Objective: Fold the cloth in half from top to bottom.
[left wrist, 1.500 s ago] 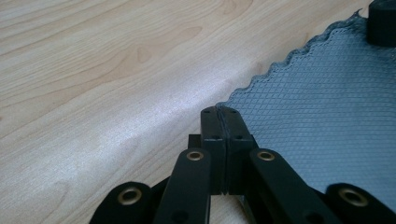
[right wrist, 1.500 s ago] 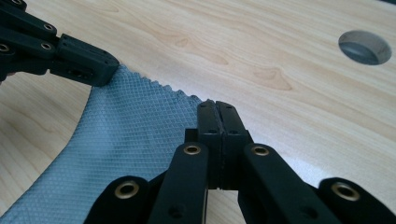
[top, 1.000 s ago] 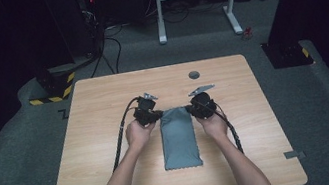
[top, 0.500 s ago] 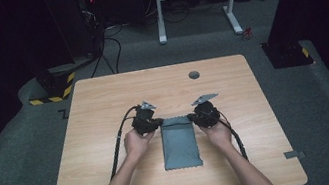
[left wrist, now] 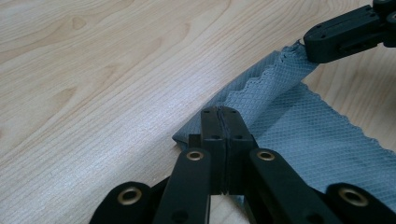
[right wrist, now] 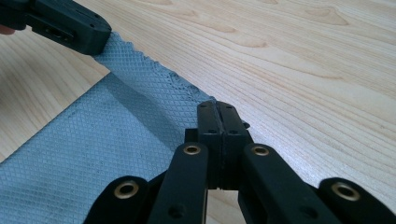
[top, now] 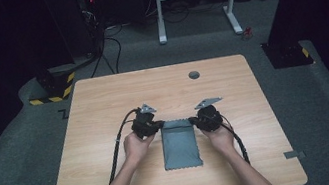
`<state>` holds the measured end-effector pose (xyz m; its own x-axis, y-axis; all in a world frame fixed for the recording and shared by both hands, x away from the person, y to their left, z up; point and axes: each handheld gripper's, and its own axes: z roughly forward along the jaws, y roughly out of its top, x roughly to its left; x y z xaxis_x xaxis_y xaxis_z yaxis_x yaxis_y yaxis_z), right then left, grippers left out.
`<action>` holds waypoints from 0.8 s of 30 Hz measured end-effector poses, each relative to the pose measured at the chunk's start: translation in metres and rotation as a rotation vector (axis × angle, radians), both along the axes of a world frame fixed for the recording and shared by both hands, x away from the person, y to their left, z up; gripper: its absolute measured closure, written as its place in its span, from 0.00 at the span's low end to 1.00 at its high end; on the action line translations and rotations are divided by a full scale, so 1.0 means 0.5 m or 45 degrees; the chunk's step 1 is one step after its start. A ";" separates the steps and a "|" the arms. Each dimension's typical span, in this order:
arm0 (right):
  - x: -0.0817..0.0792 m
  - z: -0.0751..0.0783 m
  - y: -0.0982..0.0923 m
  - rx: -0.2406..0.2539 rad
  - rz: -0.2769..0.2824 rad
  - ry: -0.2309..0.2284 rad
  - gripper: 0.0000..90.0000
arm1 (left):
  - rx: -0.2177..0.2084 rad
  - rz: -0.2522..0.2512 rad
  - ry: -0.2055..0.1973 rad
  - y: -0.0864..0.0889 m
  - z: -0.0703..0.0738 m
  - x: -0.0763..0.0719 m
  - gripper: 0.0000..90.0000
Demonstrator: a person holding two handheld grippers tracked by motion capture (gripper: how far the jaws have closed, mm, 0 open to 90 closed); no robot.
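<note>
We are working with a grey cloth (top: 179,143), which lies near the middle of the wooden surface (top: 103,102), between our two hands. It looks thin and soft, with a small diamond weave and a wavy cut edge, so we judge it to be very light and without any stiffness. It will sag and fold wherever it is not supported, and it will probably slide easily over the smooth wood. It is not fragile. The best places to hold it are the corners of the far edge, because then that edge stays stretched and the rest follows flat.

This is how we hold it now. The left gripper (left wrist: 219,122) has its fingers pressed together on the far left corner of the cloth, and the right gripper (right wrist: 217,119) has its fingers pinching the far right corner. The strip of cloth between the two corners is lifted a little above the surface and looks taut. Both forearms come in from the near edge, almost parallel, with the hands low and the grippers turned toward each other.
</note>
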<state>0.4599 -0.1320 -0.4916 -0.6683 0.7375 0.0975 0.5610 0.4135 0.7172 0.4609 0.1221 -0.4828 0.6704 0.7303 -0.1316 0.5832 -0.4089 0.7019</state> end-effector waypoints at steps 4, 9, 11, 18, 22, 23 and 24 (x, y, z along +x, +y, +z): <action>-0.006 0.001 -0.003 0.012 -0.005 0.001 1.00 | -0.010 -0.002 -0.003 0.001 0.003 -0.009 0.99; -0.016 0.000 -0.004 0.019 0.012 -0.008 1.00 | -0.034 0.002 -0.029 0.006 -0.001 -0.024 0.99; -0.019 -0.001 -0.004 0.029 0.011 -0.005 1.00 | -0.043 0.007 -0.029 0.007 -0.003 -0.028 0.99; -0.032 0.003 -0.008 0.030 0.023 -0.019 1.00 | -0.070 -0.004 -0.044 0.010 -0.003 -0.042 0.99; -0.041 0.006 -0.008 0.016 0.028 -0.040 1.00 | -0.074 -0.012 -0.054 0.010 -0.001 -0.050 0.99; -0.043 0.006 -0.008 0.016 0.029 -0.039 1.00 | -0.066 -0.017 -0.068 0.010 0.000 -0.054 0.99; -0.046 0.007 -0.008 0.019 0.037 -0.054 1.00 | -0.069 -0.023 -0.075 0.011 0.001 -0.056 0.99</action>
<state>0.4367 -0.1359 -0.4882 -0.6933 0.7162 0.0793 0.5176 0.4184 0.7464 0.4327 0.1274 -0.4824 0.6913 0.7107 -0.1304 0.5330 -0.3796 0.7562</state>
